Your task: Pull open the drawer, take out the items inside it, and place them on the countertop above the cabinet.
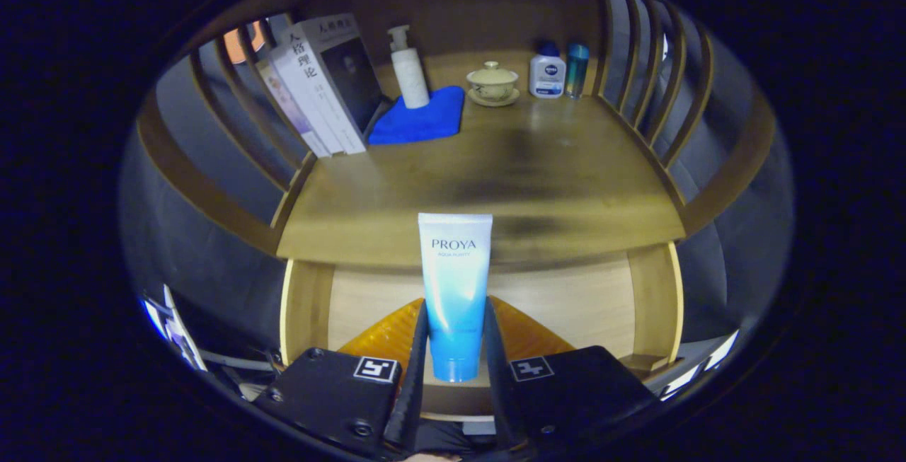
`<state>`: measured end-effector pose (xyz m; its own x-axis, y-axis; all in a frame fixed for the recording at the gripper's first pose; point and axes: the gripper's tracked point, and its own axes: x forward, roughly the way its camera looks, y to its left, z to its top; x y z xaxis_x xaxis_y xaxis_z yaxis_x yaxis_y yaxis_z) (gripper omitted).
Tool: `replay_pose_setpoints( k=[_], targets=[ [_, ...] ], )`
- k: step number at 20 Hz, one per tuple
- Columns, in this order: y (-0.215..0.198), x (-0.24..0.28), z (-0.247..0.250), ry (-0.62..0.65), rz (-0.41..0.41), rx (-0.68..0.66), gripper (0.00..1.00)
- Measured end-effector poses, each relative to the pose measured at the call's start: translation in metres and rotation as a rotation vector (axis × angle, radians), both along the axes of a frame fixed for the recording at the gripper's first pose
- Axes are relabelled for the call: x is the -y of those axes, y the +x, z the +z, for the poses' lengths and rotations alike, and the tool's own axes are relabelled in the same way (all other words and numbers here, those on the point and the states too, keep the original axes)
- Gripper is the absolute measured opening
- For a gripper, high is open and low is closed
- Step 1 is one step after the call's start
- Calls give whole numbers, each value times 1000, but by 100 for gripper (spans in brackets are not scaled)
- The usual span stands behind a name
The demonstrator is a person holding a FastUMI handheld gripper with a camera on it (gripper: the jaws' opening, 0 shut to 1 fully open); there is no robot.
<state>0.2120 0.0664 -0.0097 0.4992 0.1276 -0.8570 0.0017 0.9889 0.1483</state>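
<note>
My gripper (454,349) is shut on a white-to-blue cosmetic tube (454,285), both fingers pressing its lower half near the cap. The tube stands upright, cap down, raised over the open drawer (566,299), whose pale wooden bottom shows below and behind it. An orange object (527,335) lies in the drawer just behind the fingers, partly hidden by them and the tube. Beyond the tube stretches the wooden countertop (509,186) above the cabinet.
At the back of the countertop stand leaning books (322,83), a white pump bottle (409,69) on a blue cloth (421,119), a lidded tea cup on a saucer (492,83), a small white bottle (547,73) and a teal bottle (577,69). Curved wooden rails (658,87) flank both sides.
</note>
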Motion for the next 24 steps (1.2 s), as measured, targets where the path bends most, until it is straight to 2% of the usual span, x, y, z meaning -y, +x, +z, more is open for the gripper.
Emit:
replay_pose_setpoints(
  k=[6,10,17,20,24],
  targets=[
    [63,-1,0,-6,-55,16,44],
    [92,6,-14,-63,-70,15,44],
    [105,2,-33,-49,-61,-20,44],
    [110,7,-31,-88,-66,-4,44],
    [113,10,-32,-89,-78,9,49]
  ],
)
